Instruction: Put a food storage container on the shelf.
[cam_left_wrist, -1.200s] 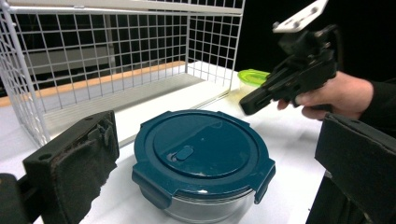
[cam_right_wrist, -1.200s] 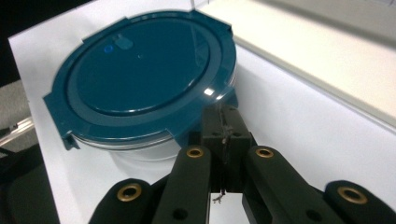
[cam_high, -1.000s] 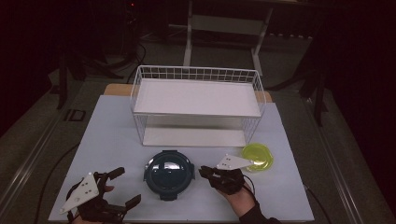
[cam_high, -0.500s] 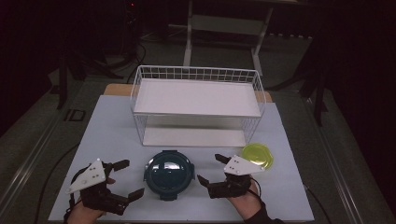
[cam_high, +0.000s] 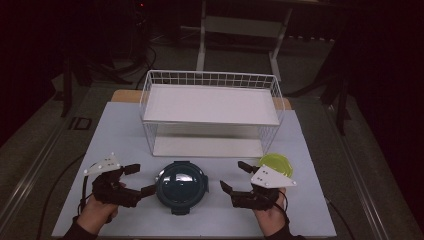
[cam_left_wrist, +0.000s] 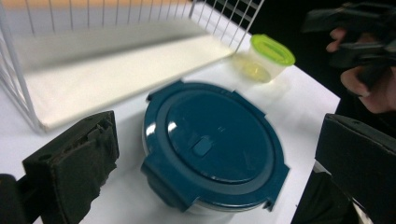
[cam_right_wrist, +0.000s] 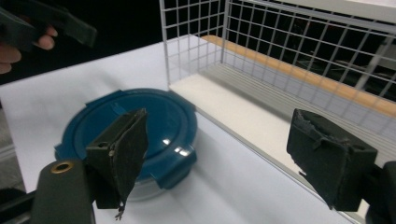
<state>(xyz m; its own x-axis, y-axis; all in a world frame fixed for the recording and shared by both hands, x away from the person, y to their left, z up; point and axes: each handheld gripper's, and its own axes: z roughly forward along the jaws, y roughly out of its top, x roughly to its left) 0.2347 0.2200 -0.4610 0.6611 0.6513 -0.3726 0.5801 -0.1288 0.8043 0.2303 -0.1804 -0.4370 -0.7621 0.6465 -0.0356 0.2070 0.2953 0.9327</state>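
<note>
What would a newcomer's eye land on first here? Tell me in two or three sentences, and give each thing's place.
First comes the round dark-blue lidded container, front and centre on the white table, with an open black two-jaw tool on each side: the left tool and the right tool. Behind it stands the white wire two-tier rack, both shelves bare. The small clear tub with a lime-green lid sits by the rack's front right corner, beside the right tool.

bare tabletop (cam_high: 120, 135) lies open along the left edge and near edge; the wire shelf rack (cam_high: 210, 107) blocks the far middle, the blue lidded container (cam_high: 181, 184) the near centre.
</note>
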